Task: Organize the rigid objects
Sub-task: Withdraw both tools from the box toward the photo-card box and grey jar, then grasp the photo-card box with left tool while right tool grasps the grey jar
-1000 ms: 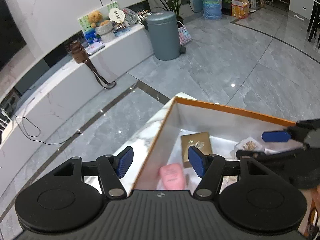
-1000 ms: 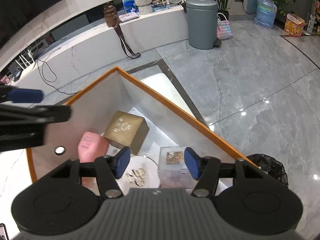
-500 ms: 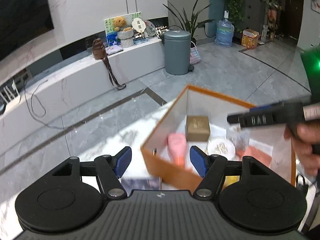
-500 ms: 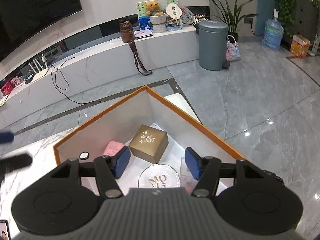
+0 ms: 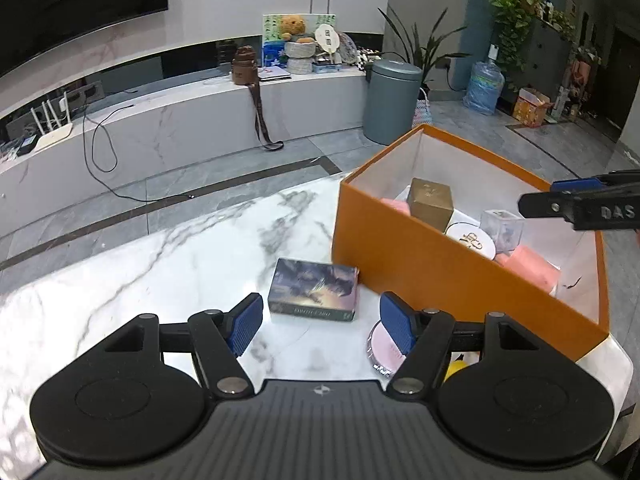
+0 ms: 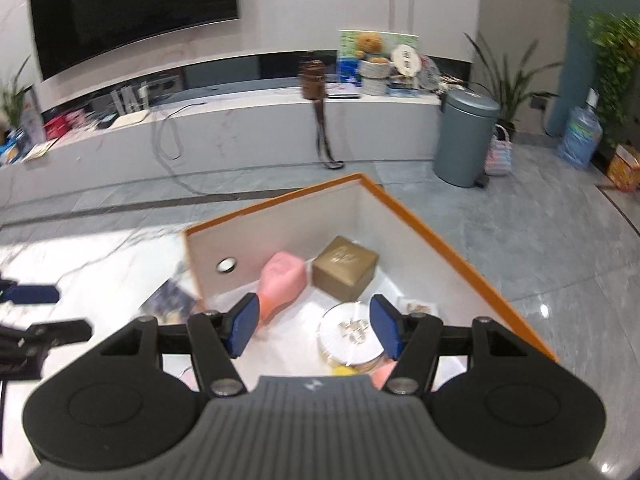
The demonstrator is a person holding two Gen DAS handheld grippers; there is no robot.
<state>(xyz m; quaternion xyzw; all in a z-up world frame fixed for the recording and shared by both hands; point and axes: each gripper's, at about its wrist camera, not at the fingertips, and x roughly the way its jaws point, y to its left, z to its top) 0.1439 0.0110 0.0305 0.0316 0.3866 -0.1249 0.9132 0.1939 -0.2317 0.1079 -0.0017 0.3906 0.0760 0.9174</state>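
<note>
Marble table [image 5: 168, 248] carries the orange box [image 5: 420, 264], already holding several items (gold cube, pink pieces); a card box [image 5: 314, 291] lies outside. Left gripper [image 5: 320, 324] and right gripper [image 6: 314, 325] gape empty.

Pink disc [image 5: 383, 350]: half hidden behind the left tongs' right finger; lettering too small to read.
Yellow item [image 5: 456, 367]: mostly covered by the tongs' body; kind unclear.
Right tongs [image 5: 582, 200]: cut off by the frame edge.
Card box [image 6: 170, 299]: blurred, partly behind the orange box [image 6: 460, 256] wall.
Clear case [image 6: 418, 307]: largely hidden by a finger.
</note>
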